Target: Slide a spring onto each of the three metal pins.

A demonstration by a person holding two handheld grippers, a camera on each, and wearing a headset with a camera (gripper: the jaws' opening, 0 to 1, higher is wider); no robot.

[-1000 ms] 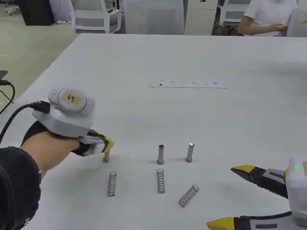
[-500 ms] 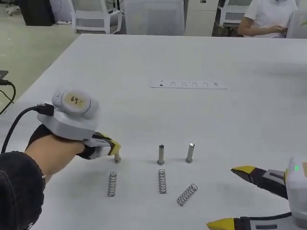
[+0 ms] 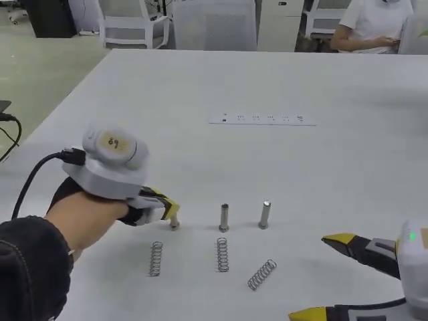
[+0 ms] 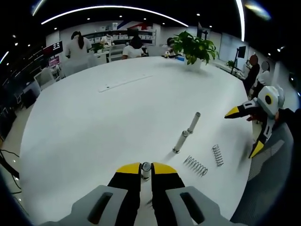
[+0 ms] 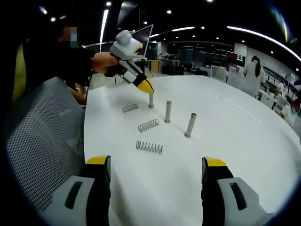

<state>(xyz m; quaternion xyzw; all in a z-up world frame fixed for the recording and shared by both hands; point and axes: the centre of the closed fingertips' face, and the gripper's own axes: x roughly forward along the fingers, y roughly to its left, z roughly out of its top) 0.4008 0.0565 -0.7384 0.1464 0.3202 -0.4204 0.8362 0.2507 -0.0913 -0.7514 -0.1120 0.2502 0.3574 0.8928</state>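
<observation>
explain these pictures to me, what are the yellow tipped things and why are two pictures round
No robot here: a person holds a two-jaw gripper with yellow tips in each hand. The square picture comes from a headset camera, the round ones from a camera on each gripper. The left gripper is shut on one metal pin. The right gripper is open, holding nothing. On the white table two more pins stand upright and three springs lie flat; a power strip lies farther back.

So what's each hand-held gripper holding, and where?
The left hand-held gripper grips the leftmost metal pin by its upper end; the right hand-held gripper is open and holds nothing.
</observation>
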